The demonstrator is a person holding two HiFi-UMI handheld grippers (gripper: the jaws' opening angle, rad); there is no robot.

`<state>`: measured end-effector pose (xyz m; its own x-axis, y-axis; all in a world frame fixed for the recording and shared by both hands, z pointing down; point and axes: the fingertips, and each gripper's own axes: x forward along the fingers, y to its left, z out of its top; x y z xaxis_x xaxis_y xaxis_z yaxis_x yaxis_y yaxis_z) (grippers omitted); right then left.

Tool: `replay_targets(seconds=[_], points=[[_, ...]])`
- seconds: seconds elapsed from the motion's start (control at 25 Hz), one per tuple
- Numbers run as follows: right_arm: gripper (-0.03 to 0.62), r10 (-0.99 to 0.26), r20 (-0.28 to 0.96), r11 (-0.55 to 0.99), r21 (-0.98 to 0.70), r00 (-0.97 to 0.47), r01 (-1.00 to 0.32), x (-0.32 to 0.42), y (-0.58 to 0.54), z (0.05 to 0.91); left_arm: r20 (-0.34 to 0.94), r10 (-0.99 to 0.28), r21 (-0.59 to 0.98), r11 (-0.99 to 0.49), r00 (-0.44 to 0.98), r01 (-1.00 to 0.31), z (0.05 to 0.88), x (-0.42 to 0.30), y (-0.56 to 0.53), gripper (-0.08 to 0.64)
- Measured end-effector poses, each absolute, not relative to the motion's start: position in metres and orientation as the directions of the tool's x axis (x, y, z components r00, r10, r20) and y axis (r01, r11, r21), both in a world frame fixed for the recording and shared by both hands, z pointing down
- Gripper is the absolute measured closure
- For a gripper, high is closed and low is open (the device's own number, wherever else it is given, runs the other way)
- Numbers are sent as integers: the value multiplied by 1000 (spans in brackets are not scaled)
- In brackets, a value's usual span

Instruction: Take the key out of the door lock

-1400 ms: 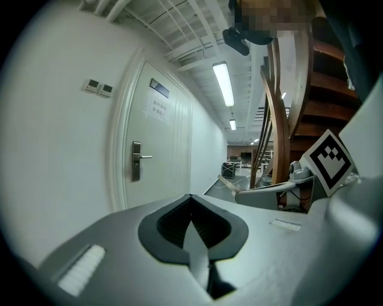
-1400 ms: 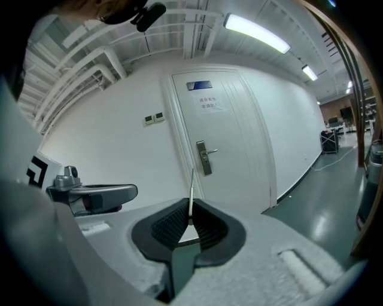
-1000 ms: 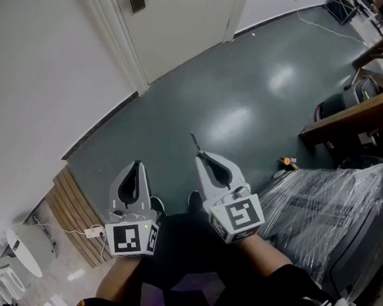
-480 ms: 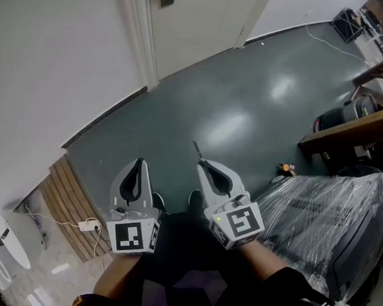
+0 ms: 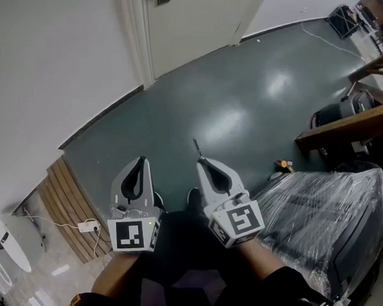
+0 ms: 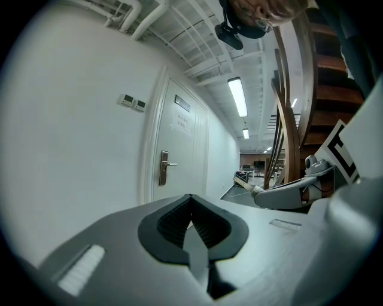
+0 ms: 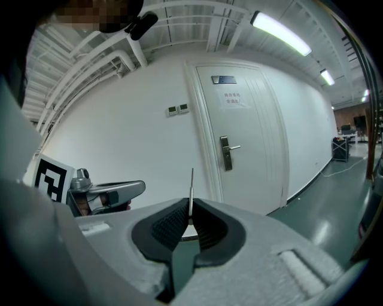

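Grey corridor floor [image 5: 241,112] runs away to the white door [image 7: 245,137], and its lock plate [image 7: 226,152] is well apart from both tools. The key [image 7: 191,185] is out of it, standing upright from the right gripper [image 7: 190,208], blade edge-on. The danger: it's a thin sliver held only at its base, so a slackened squeeze or a knock could twist it loose and drop it. Right fingers are pressed almost together, pinching the key. The left gripper [image 6: 191,200] has its fingers closed on nothing.

The thin metal key [image 7: 191,188] stands edge-on, pinched in the right tool [image 7: 190,222], well apart from the door lock [image 7: 225,153].
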<state>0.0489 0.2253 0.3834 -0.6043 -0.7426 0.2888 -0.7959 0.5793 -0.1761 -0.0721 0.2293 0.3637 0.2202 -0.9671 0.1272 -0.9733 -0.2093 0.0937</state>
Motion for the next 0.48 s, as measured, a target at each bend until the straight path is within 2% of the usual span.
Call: replay_targets(seconds=[0.48], points=[[578,-732,275,598,-179,-624,-781,73,221,380,124,-971,80,-194,203,-978,360,-48,228,548]])
